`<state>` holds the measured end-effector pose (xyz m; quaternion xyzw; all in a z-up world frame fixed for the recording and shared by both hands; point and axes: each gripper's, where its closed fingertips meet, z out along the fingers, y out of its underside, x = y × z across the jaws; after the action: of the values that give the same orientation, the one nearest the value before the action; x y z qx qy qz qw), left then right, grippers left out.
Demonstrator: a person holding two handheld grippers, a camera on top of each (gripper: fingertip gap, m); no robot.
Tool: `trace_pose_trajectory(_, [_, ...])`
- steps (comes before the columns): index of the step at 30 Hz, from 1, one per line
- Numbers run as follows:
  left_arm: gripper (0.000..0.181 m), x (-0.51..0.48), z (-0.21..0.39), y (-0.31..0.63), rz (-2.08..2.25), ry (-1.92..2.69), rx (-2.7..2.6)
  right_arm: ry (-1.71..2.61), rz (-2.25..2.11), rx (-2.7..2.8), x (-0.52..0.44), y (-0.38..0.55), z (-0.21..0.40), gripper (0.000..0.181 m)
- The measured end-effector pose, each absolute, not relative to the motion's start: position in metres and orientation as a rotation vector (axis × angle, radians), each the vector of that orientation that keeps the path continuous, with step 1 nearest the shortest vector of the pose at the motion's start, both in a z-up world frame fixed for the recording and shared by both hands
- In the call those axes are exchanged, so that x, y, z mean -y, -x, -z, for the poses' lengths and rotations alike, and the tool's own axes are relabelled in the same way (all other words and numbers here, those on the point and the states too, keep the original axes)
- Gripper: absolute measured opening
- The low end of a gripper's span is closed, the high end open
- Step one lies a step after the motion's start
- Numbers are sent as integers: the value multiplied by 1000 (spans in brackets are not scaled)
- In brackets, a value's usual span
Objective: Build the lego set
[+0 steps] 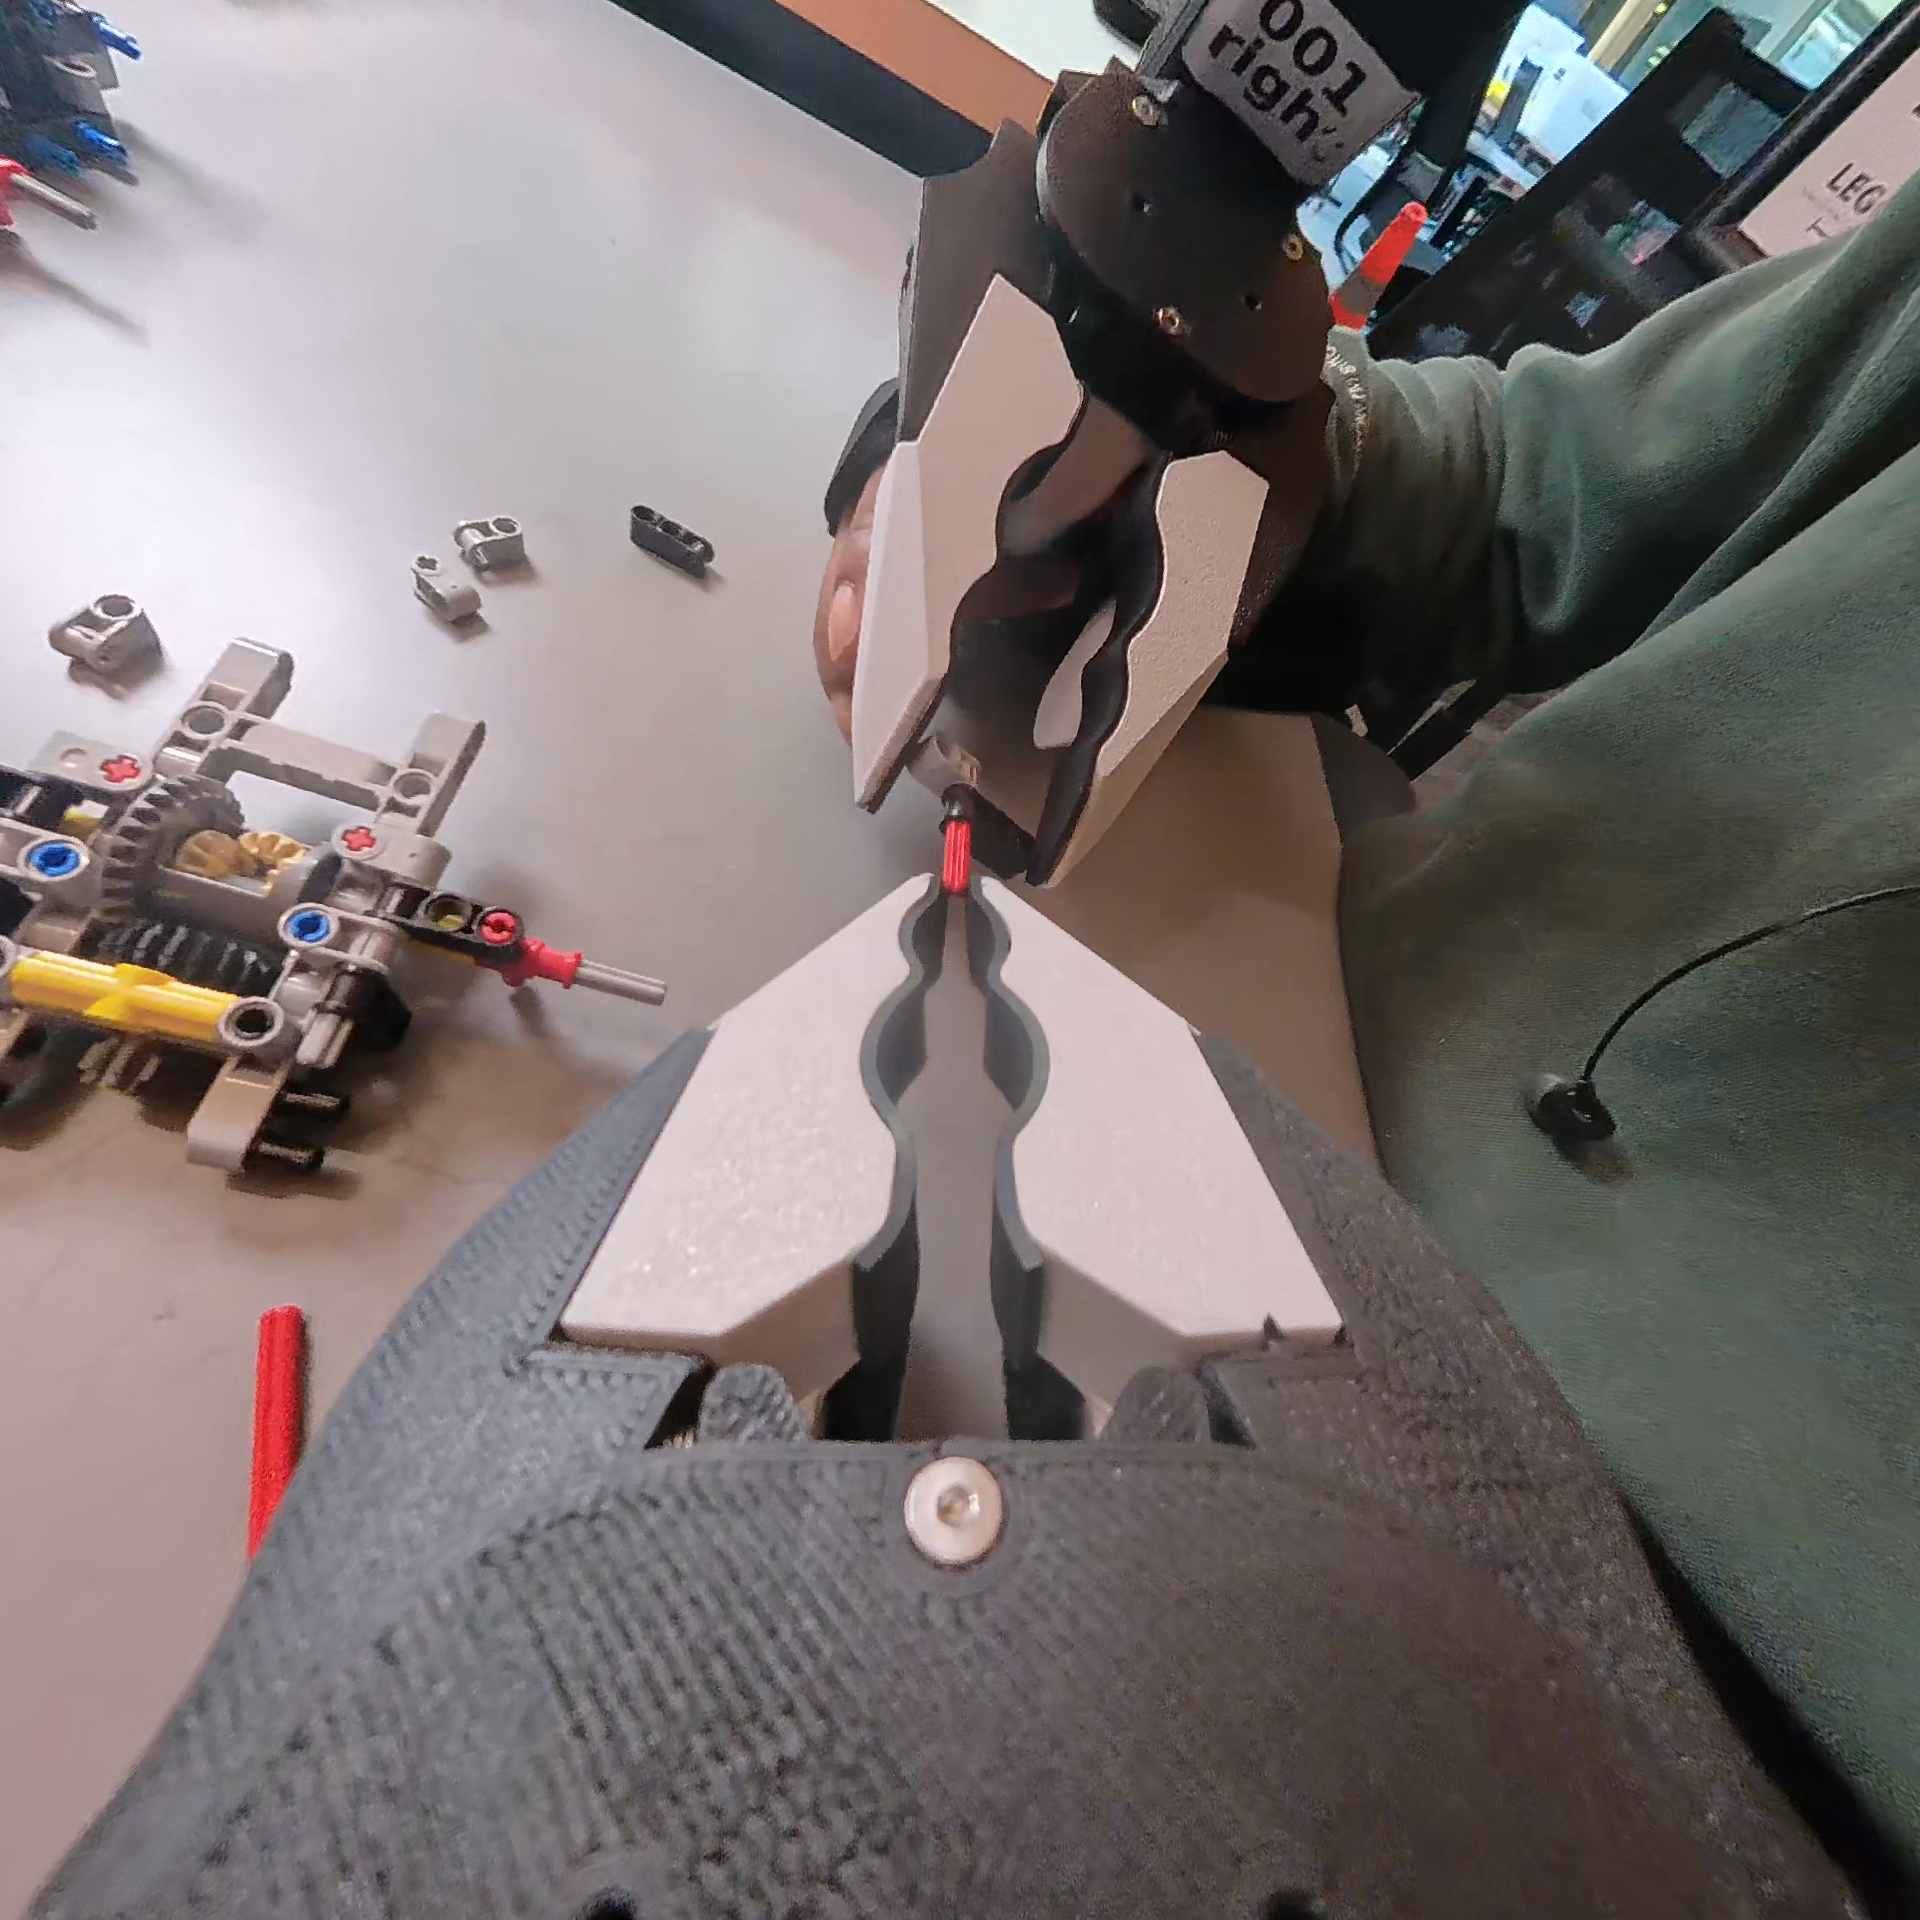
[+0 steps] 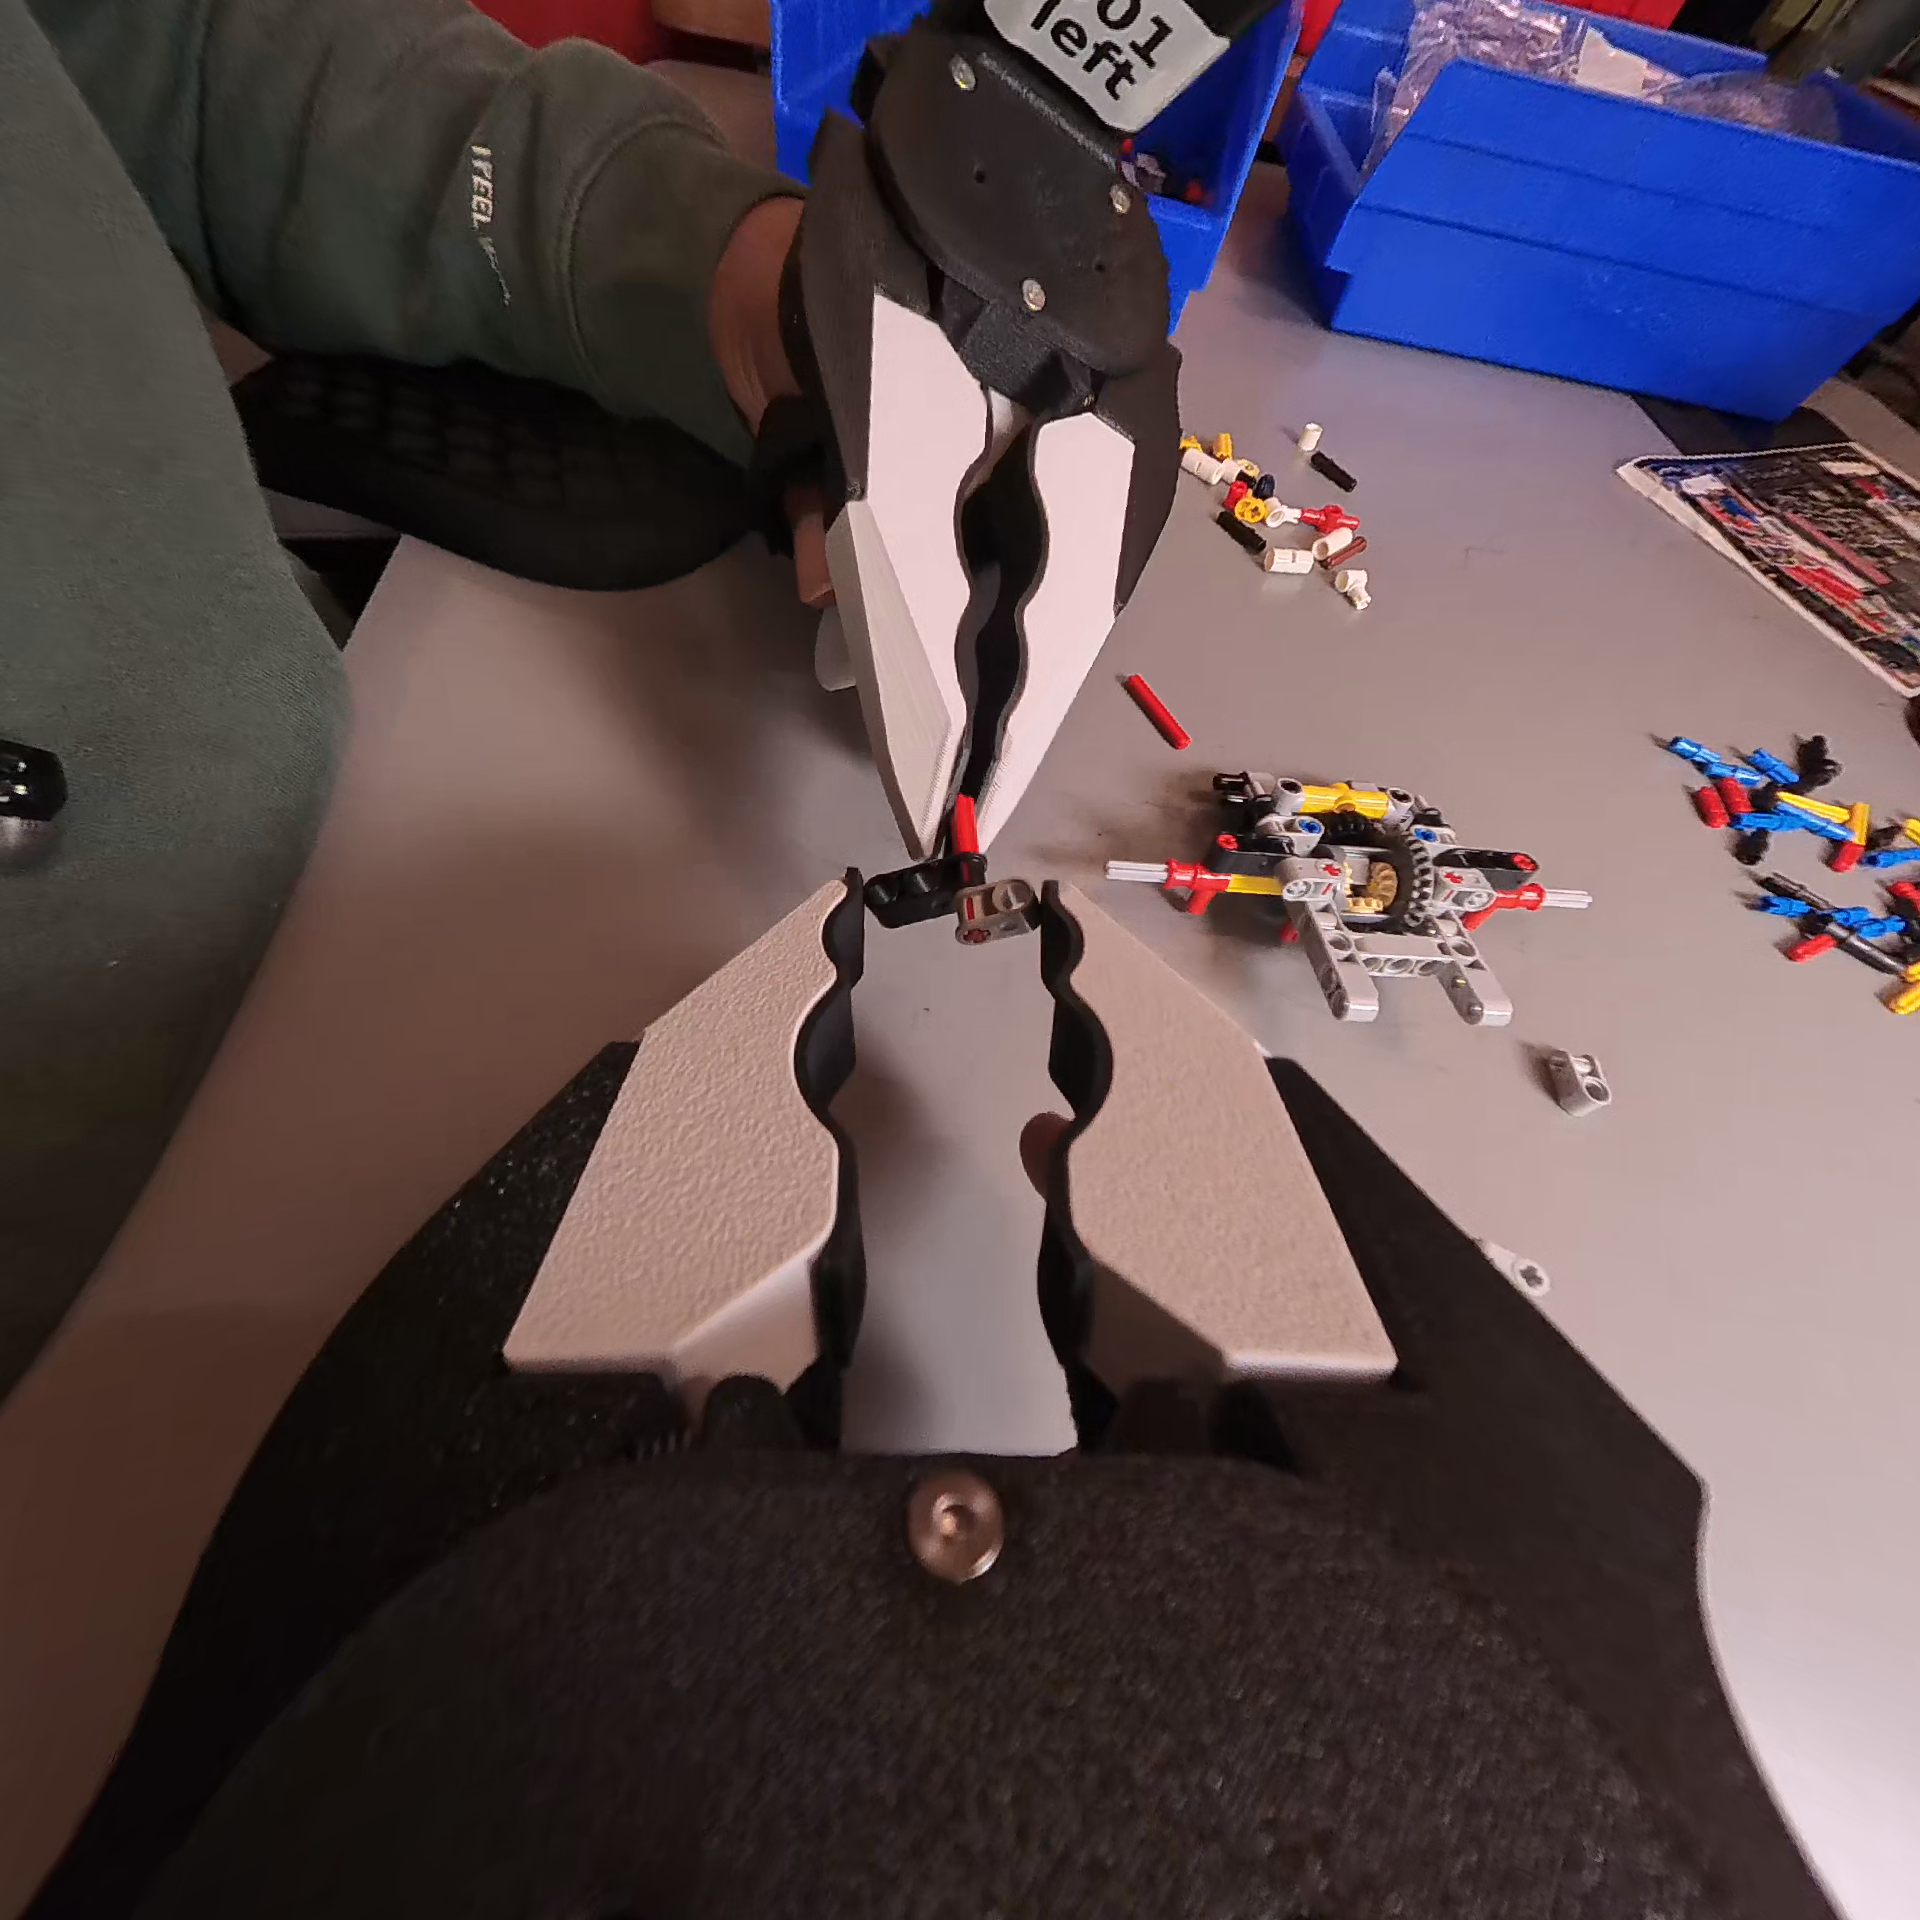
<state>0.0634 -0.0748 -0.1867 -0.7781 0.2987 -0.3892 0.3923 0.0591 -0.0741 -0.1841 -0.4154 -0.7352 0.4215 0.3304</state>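
Note:
My left gripper (image 1: 954,896) is shut on a short red axle (image 1: 954,854), pinched at the fingertips. It also shows in the right wrist view (image 2: 961,831), coming down from above with the axle (image 2: 964,821). My right gripper (image 2: 951,902) is shut on a small sub-assembly, a black beam (image 2: 909,894) joined to a grey connector (image 2: 997,906). In the left wrist view the right gripper (image 1: 966,821) meets the axle tip to tip. The axle's end touches the sub-assembly. The half-built grey gear frame (image 2: 1351,894) lies on the table to the right.
The gear frame (image 1: 208,904) lies at the left. Near it are a loose red axle (image 1: 278,1423), grey connectors (image 1: 109,629) and a black beam (image 1: 670,530). Blue bins (image 2: 1610,239), a booklet (image 2: 1808,551) and piles of small parts (image 2: 1288,520) stand farther back. A person's green sleeve (image 1: 1662,727) is close by. Both grippers' tips are close together, under 4 cm apart.

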Motion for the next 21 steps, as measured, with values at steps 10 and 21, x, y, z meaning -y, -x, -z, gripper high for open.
trace_pose_trajectory(10, [0, 71, 197, -60, 838, 1996, -826, 1131, -982, 1997, 64, -65, 201, 32])
trace_pose_trajectory(21, [17, -22, 182, -48, 450, 2055, -1022, 1328, -813, 1951, 3, -101, 207, 33])
